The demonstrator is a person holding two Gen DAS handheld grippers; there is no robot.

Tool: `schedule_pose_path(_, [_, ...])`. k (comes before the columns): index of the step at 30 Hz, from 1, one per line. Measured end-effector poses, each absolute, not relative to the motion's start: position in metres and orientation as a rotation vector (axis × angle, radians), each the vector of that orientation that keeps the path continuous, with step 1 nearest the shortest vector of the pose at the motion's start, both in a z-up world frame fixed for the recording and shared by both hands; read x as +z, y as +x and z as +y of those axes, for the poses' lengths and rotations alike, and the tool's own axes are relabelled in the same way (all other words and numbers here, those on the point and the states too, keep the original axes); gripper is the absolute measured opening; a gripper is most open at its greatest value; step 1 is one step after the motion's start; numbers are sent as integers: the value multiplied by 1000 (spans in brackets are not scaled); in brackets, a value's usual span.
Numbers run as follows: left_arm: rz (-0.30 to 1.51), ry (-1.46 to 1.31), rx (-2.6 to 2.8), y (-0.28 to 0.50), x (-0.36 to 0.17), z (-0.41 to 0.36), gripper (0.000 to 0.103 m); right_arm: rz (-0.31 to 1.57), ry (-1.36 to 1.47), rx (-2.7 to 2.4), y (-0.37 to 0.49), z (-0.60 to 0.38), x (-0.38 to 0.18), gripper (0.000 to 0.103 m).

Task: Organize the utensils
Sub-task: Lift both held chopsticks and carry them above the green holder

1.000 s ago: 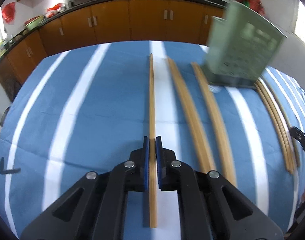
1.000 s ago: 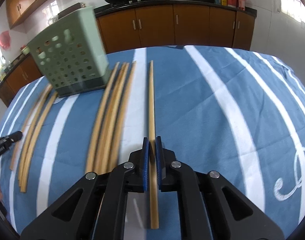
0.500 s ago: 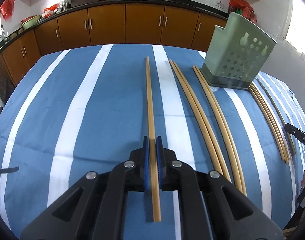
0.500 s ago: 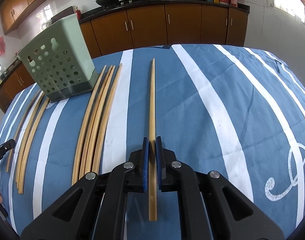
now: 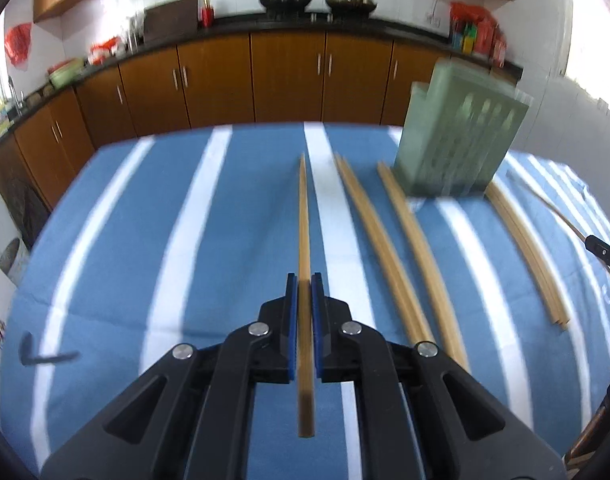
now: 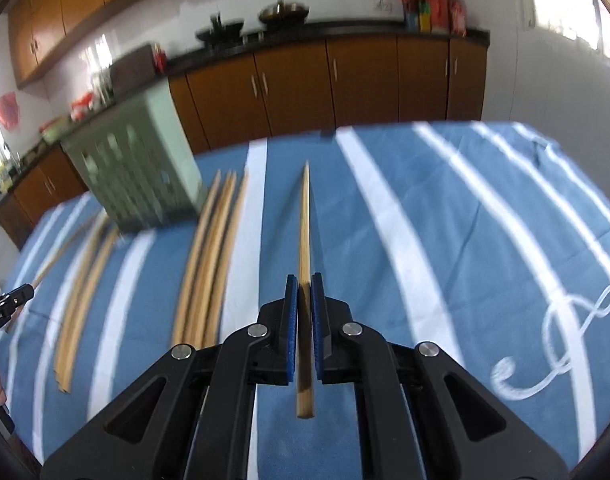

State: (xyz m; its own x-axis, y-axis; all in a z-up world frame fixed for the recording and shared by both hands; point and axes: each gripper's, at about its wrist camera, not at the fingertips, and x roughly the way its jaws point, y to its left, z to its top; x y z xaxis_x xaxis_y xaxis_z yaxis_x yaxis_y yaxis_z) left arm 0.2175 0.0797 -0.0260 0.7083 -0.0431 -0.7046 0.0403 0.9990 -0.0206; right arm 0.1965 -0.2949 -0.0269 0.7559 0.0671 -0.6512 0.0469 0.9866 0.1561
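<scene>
My left gripper [image 5: 304,282] is shut on a bamboo chopstick [image 5: 304,220] that points forward above the blue striped tablecloth [image 5: 145,240]. My right gripper [image 6: 304,282] is likewise shut on another chopstick [image 6: 304,224], held clear of the cloth. A pale green perforated utensil holder [image 5: 457,144] stands upright on the table, right of the left gripper and left of the right one [image 6: 137,176]. Several more chopsticks [image 5: 389,248] lie on the cloth beside the holder, in the right wrist view as a bundle [image 6: 213,252]. The right gripper's tip [image 5: 605,254] shows at the left view's edge.
Brown kitchen cabinets [image 5: 285,80] under a dark counter with woks run behind the table. More chopsticks [image 5: 525,252] lie right of the holder, and some [image 6: 81,288] lie near the left gripper's tip [image 6: 9,306]. A small dark hook-shaped object [image 5: 41,354] lies at the cloth's left.
Both grippers have risen with their chopsticks and tipped up, so the table looks farther away and more of the kitchen wall shows. Both stay shut on their chopsticks.
</scene>
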Motion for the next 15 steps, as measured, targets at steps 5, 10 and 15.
schedule_pose_path(5, [674, -30, -43, 209, 17, 86, 8, 583, 186, 1, 186, -304, 12, 7])
schedule_pose_path(10, [566, -73, -27, 206, 58, 96, 8, 474, 202, 0, 183, -309, 46, 7])
schedule_pose_path(15, [523, -74, 4, 216, 83, 103, 7, 434, 182, 0, 189, -306, 63, 7])
